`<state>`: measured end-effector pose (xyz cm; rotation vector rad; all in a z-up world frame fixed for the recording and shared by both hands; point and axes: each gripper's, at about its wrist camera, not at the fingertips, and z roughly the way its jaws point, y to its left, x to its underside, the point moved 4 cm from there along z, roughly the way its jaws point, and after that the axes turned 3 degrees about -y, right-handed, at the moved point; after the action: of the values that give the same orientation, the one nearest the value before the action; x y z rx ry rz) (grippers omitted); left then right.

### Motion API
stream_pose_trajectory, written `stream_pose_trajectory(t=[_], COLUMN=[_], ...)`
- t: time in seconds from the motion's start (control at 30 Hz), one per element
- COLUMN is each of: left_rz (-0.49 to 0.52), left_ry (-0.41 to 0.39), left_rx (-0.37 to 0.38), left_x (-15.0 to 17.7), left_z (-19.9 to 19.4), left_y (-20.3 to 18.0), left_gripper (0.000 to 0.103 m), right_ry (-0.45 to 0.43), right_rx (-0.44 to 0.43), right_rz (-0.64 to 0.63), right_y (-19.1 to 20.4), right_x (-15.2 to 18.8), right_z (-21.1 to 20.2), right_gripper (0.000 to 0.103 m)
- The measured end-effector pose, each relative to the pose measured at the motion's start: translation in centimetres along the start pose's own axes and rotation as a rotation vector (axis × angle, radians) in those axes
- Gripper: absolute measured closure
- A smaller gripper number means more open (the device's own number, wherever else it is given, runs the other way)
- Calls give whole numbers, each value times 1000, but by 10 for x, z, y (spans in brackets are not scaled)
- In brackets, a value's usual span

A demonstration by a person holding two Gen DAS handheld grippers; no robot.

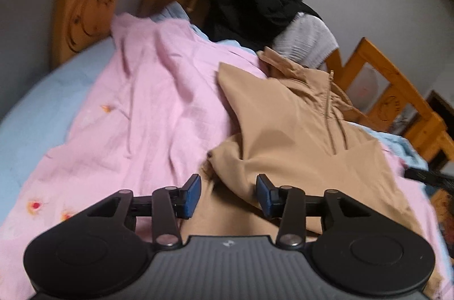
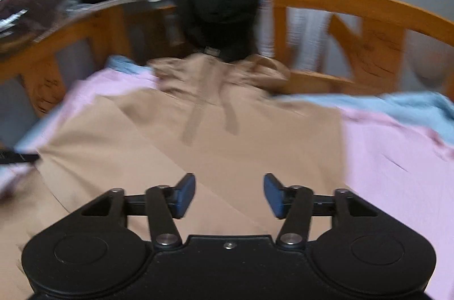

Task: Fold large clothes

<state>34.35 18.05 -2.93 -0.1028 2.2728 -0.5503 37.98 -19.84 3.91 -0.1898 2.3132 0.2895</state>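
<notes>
A tan zip-neck pullover (image 1: 286, 135) lies on a pink sheet (image 1: 147, 101), its collar toward the far wooden rail and one side folded inward. My left gripper (image 1: 228, 196) hovers open over the garment's near left fold, with nothing pinched between its blue pads (image 1: 193, 195). In the right wrist view the same pullover (image 2: 198, 147) spreads flat below, its zip and drawcord running away from me. My right gripper (image 2: 229, 195) is open above the cloth, and no fabric sits between its blue pads (image 2: 273, 195).
A wooden bed frame (image 2: 354, 2) rings the bed. A black garment (image 2: 221, 13) and a white knit (image 1: 306, 42) hang over the rail behind the collar. Blue bedding (image 2: 397, 107) shows at the edges. Clutter (image 2: 31, 2) sits beyond the left rail.
</notes>
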Motion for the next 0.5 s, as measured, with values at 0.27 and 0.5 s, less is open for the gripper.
stream_pose_trajectory(t=[0.27,0.5], left_rz=[-101,-191], left_ry=[26,-22], left_rx=[109,135], left_x=[-3,-3], left_z=[13,7], left_y=[17,28], left_gripper=[92,97], right_ry=[77,276], right_rx=[-222,-147], right_rz=[-86,-155], right_y=[140,196], right_x=[-97,-111], right_z=[147,238], right_gripper=[43,58])
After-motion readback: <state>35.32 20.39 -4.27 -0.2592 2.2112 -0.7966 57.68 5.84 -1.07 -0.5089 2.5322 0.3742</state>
